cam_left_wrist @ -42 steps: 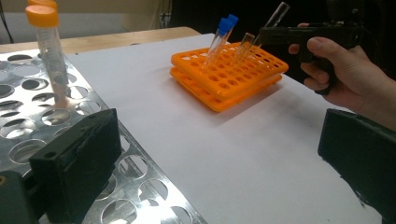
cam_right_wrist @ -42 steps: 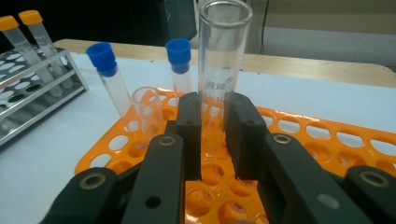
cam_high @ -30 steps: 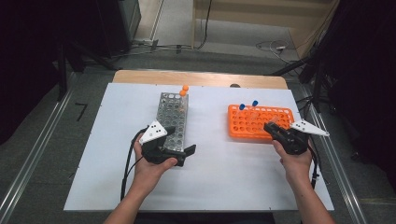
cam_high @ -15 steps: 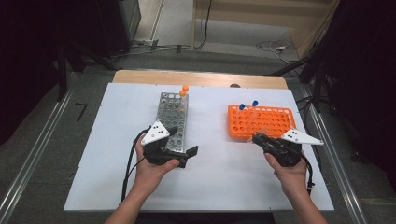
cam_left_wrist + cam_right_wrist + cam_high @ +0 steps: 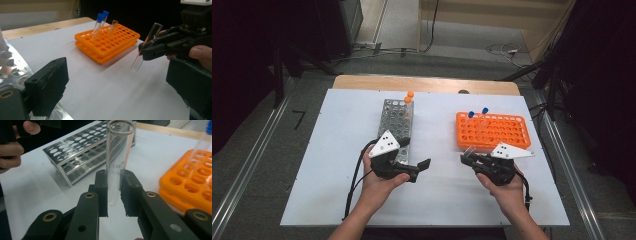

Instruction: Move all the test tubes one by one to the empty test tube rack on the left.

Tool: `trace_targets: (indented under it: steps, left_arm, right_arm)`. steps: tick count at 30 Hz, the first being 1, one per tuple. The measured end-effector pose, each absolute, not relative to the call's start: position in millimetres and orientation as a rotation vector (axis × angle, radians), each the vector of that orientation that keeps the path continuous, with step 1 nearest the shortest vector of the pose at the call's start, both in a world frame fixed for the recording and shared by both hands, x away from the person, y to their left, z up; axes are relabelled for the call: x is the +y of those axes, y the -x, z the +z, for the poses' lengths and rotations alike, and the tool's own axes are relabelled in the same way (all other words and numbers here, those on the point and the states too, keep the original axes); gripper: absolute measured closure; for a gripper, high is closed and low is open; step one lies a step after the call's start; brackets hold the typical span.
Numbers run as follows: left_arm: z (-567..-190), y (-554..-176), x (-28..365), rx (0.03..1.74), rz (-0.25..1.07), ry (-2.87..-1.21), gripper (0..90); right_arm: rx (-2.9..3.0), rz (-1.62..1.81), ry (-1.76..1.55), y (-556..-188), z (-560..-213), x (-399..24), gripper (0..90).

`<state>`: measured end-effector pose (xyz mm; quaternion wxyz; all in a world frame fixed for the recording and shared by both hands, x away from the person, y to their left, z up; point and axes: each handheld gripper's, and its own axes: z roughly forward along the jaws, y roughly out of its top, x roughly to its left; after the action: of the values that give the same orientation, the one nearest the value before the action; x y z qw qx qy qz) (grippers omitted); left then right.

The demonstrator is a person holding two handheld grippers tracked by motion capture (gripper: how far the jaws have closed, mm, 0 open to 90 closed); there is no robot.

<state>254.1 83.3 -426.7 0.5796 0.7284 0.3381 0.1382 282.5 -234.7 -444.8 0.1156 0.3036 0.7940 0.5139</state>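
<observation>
My right gripper (image 5: 472, 159) is shut on a clear uncapped test tube (image 5: 118, 157), held tilted above the white table just in front of the orange rack (image 5: 494, 131). The left gripper view shows that tube (image 5: 147, 47) in the right gripper (image 5: 150, 48) off to the right. My left gripper (image 5: 414, 154) stands open beside the near end of the metal rack (image 5: 394, 125). Its jaws have just been closing a little, with nothing between them. Two blue-capped tubes (image 5: 477, 113) stand in the orange rack, and orange-capped tubes (image 5: 408, 97) stand at the metal rack's far end.
The white tabletop (image 5: 337, 150) has bare room left of the metal rack and along the near edge. Another uncapped tube (image 5: 113, 25) stands in the orange rack (image 5: 107, 42). Dark floor and cables lie beyond the table's wooden far edge (image 5: 427, 84).
My right gripper has come away from the orange rack, moving left and toward the person with the clear tube in it. The left hand has hardly moved.
</observation>
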Motion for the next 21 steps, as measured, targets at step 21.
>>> trace_targets:
  steps: [21]
  left_arm:
    - [-425.4,-247.9,54.2,0.643,0.283,-1.745,41.9]
  right_arm:
    - [2.476,1.475,-0.713,-265.7,-446.4,-184.3,74.4]
